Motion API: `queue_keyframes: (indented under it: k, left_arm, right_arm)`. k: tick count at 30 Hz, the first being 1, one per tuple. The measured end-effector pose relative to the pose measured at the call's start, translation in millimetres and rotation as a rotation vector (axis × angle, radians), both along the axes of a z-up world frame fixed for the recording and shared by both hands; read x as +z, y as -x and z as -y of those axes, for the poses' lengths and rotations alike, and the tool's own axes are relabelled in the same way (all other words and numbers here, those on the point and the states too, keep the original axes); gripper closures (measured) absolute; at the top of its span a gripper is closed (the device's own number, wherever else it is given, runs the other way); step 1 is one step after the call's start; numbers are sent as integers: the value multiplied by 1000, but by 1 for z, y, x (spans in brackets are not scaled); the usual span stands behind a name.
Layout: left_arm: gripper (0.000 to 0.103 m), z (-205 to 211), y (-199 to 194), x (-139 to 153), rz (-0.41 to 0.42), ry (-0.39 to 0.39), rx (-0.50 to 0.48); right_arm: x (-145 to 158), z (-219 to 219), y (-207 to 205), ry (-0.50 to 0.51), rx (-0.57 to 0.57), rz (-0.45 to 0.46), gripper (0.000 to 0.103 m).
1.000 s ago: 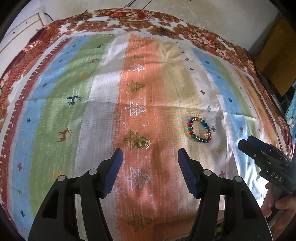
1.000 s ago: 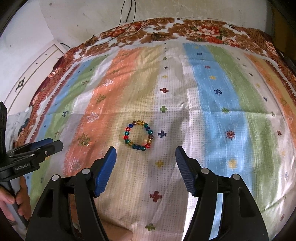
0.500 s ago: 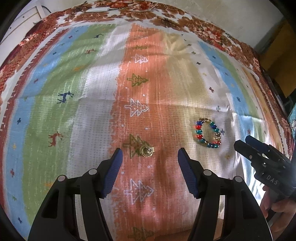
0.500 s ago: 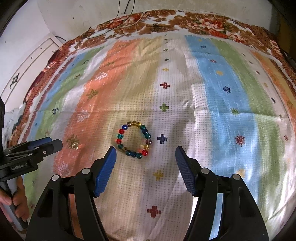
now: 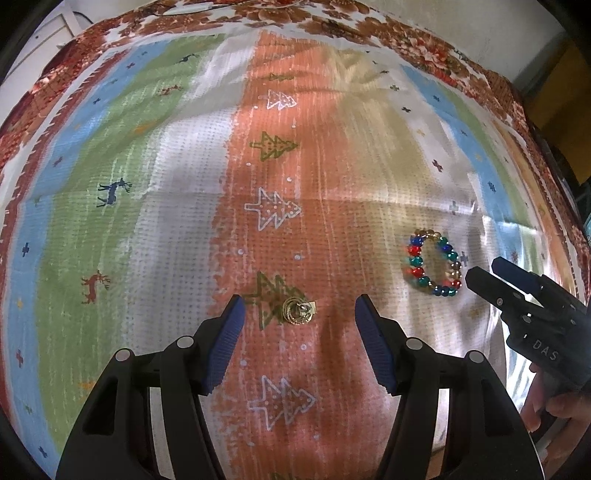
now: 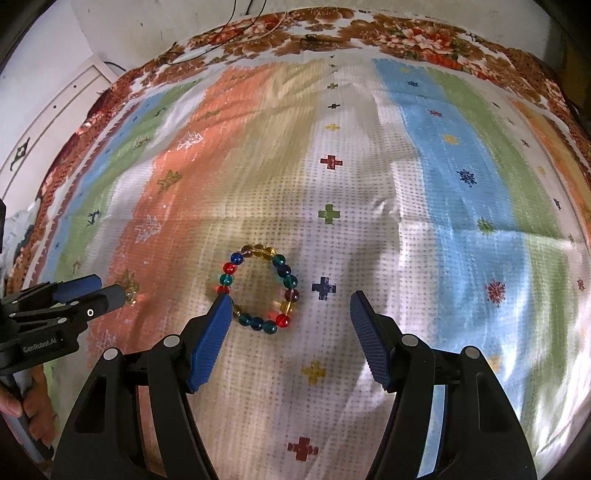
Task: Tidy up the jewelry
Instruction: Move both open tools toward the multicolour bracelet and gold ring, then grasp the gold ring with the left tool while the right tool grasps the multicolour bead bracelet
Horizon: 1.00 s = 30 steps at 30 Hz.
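Observation:
A small gold ring [image 5: 298, 311] lies on the orange stripe of the cloth, between the tips of my open left gripper [image 5: 298, 308], slightly left of middle. A bracelet of coloured glass beads [image 6: 258, 288] lies on the white stripe; it also shows in the left wrist view [image 5: 434, 263]. My right gripper [image 6: 290, 304] is open over the bracelet's near right part, its left fingertip [image 6: 218, 317] at the bracelet's near left beads. The ring shows in the right wrist view [image 6: 130, 295], partly hidden behind the left gripper's tip.
A striped cloth [image 5: 177, 221] with trees, deer and crosses covers the surface, over a floral bedspread [image 6: 406, 33]. A white panel [image 6: 48, 122] and a wall with cables stand beyond the far left edge.
Both grippers have moved forward and down. The ring now lies between the left fingertips, and the bracelet has come up to the right gripper's left fingertip. Both stay open.

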<state>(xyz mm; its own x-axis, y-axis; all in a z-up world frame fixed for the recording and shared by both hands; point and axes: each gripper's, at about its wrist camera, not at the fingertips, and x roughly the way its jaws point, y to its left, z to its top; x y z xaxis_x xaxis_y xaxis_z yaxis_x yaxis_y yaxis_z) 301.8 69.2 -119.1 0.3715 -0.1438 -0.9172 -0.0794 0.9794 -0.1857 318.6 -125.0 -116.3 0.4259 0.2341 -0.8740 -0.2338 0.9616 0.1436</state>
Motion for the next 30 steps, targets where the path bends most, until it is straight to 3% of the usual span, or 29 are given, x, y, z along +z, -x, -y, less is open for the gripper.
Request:
queue_keyframes:
  k: [18, 28, 30]
  left_arm:
    - [41, 5, -11, -18, -30, -30, -32]
    - [43, 18, -10, -24, -41, -121, -72]
    - [49, 18, -9, -25, -44, -132, -71]
  right_arm:
    - [-22, -7, -17, 46, 0, -15, 37]
    - [-26, -13, -18, 103, 19, -11, 37]
    - [-27, -14, -18, 113, 26, -11, 38]
